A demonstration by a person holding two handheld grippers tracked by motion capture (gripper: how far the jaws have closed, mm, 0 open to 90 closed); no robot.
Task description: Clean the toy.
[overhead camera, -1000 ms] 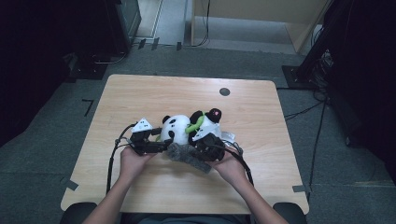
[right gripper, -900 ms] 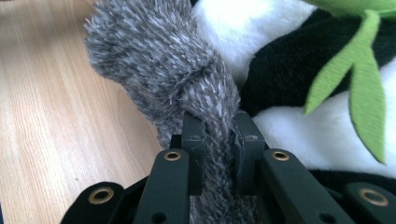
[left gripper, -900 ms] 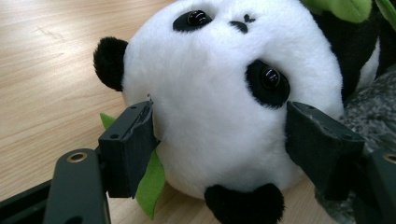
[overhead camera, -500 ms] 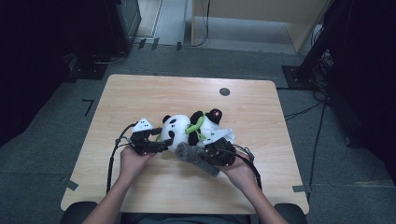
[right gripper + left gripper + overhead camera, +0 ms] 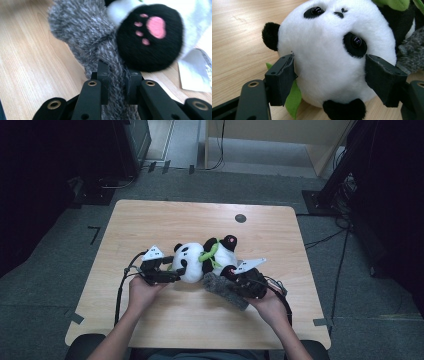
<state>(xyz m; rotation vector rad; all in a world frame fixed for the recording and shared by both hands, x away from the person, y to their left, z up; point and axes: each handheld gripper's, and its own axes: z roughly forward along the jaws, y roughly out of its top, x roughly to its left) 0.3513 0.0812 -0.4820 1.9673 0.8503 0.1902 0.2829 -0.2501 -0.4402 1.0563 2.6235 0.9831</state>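
A toy panda (image 5: 202,260) is lying on its back at the middle of the wooden table (image 5: 280,227), its white head (image 5: 329,50) toward nine o'clock and its black feet toward three o'clock. A green leaf (image 5: 209,254) is seen across its chest, and a further green piece (image 5: 293,98) is tucked under the head at about seven o'clock in the left gripper view. A pink paw print is carried on the sole of one foot (image 5: 150,35).

The head is clasped by the left gripper (image 5: 329,80): the two black pads are pressed into the plush on either side, one just below an ear, the other just beside an eye. The gripper is held by the left hand (image 5: 142,292), at eight o'clock from the toy in the high view.

A grey fuzzy sock (image 5: 225,290) is laid at five o'clock from the panda, touching its foot. The sock is pinched tightly by the right gripper (image 5: 117,82), the fabric being squeezed into a thin fold between the nearly closed jaws. This gripper is carried by the right hand (image 5: 270,305), at five o'clock from the toy.

A white tag (image 5: 193,72) is resting on the table just beside the foot, at four o'clock in the right gripper view. A dark round mark (image 5: 240,218) is seen on the tabletop at twelve o'clock, well apart from the toy.
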